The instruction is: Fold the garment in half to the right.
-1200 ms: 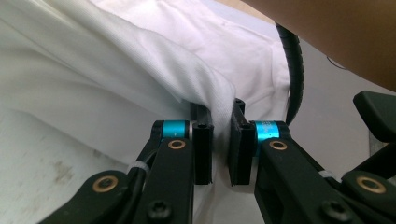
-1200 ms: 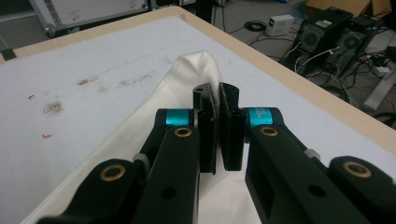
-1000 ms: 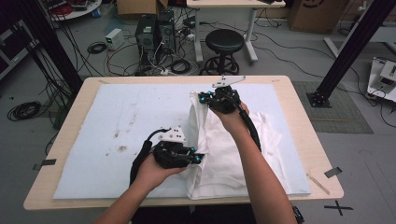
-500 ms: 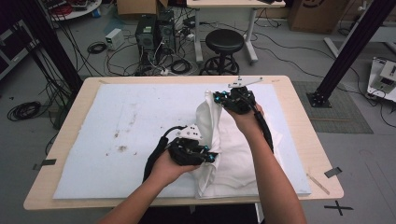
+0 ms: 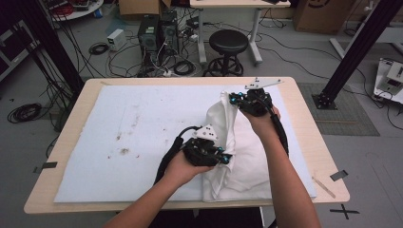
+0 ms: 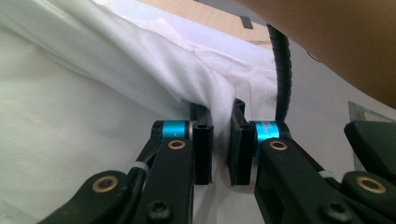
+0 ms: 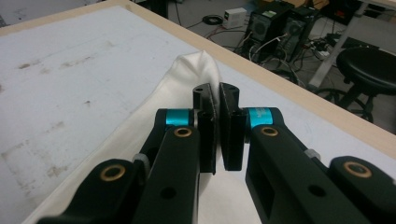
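A crumpled white garment (image 5: 237,161) lies on the right half of the table, with part of it lifted. My left gripper (image 5: 226,159) holds its near left part. In the left gripper view the left gripper (image 6: 220,119) has its jaws shut on a fold of the white garment (image 6: 93,98). My right gripper (image 5: 233,99) holds the garment's far end up above the table. In the right gripper view the right gripper (image 7: 215,95) has its jaws pressed together with the garment (image 7: 194,70) pinched between them. Fabric hangs stretched between the two grippers.
A stained white mat (image 5: 138,128) covers the wooden table (image 5: 71,118). Black cables trail from both grippers along the forearms. Behind the table stand a black stool (image 5: 229,45), computer towers (image 5: 159,31) and loose floor cables. A black frame post (image 5: 356,52) rises at the right.
Both hands have moved to the right, carrying the garment with them. The fabric now sits bunched nearer the table's right side. Both grips are unchanged.
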Available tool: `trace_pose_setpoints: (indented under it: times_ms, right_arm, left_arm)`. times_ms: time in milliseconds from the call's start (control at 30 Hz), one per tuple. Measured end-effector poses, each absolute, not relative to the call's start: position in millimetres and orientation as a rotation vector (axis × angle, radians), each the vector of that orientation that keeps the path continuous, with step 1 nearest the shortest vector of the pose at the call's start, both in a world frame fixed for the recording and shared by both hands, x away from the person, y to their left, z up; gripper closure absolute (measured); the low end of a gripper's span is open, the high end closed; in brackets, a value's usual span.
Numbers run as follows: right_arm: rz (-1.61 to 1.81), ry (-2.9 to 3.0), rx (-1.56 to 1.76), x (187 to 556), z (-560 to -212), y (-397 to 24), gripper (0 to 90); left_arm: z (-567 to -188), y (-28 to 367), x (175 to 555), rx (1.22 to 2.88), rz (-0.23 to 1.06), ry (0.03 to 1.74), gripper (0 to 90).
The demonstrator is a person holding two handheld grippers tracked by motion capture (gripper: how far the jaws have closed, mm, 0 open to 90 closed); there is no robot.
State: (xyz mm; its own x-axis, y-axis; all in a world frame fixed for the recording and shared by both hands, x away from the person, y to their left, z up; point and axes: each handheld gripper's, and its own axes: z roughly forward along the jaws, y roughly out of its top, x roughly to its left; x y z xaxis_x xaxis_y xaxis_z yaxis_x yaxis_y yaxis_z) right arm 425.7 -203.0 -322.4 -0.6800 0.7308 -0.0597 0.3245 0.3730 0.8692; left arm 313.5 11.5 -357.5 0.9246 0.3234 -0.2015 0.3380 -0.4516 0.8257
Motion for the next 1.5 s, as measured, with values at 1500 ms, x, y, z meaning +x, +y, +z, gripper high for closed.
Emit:
trace_pose_setpoints:
  times_ms: [1500]
  right_arm:
    - [1.072,2.102,1.215,423.5,-372.8,-303.8,82.7]
  left_arm:
    - [-392.3,-74.8,335.1,2.088,-0.115,0.431,63.0]
